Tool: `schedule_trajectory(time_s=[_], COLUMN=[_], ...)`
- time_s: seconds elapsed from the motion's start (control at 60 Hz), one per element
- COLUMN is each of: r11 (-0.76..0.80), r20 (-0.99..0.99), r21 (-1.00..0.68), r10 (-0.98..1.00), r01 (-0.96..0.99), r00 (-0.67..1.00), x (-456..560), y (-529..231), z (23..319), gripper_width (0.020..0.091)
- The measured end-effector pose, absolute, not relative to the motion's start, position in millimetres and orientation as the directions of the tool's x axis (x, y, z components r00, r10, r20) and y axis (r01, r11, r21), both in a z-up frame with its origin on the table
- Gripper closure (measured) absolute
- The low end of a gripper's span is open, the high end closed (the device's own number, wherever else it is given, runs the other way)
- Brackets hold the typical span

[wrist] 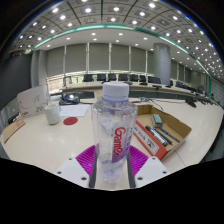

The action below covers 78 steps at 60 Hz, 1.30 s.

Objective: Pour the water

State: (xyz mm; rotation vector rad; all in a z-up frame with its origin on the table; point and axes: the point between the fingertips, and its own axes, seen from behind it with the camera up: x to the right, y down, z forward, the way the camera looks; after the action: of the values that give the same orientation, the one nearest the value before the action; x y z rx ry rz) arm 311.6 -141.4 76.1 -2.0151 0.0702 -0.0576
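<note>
One capped water bottle [113, 128] held upright by fingers [112, 172], white cup [53, 114] beyond.

The gripper [112, 165] shows only its two fingers, one at each side, low in the gripper view. Each finger is pale grey to white on its outer face, flat and blocky in shape. The inner faces carry magenta pads [87, 158] with a ribbed or gridded texture. No screws, cables or markings can be made out on them.
</note>
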Motion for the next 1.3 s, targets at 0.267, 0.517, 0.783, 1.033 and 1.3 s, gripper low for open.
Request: schedule_trajectory(time_s=[0.267, 0.517, 0.783, 1.033, 1.3], r11=[-0.432, -0.417, -0.380, -0.323, -0.205], r20=[0.039, 0.189, 0.546, 0.898, 0.981], r21=[-0.901, -0.892, -0.765, -0.391, 0.186], r10=[0.003, 0.009, 0.045, 0.070, 0.090], r01=[0.036, 0.176, 0.520, 0.862, 0.961], r00=[0.999, 0.982, 0.837, 0.434, -0.170], x=[295.4, 291.6, 258.8, 194.2, 129.2], y=[-132.6, -88.0, 19.8, 129.8, 194.5], z=[99.7, 158.4, 221.0, 245.1, 222.7], gripper_width=[0.0710, 0.0711, 0.0711, 0.0713, 0.0715])
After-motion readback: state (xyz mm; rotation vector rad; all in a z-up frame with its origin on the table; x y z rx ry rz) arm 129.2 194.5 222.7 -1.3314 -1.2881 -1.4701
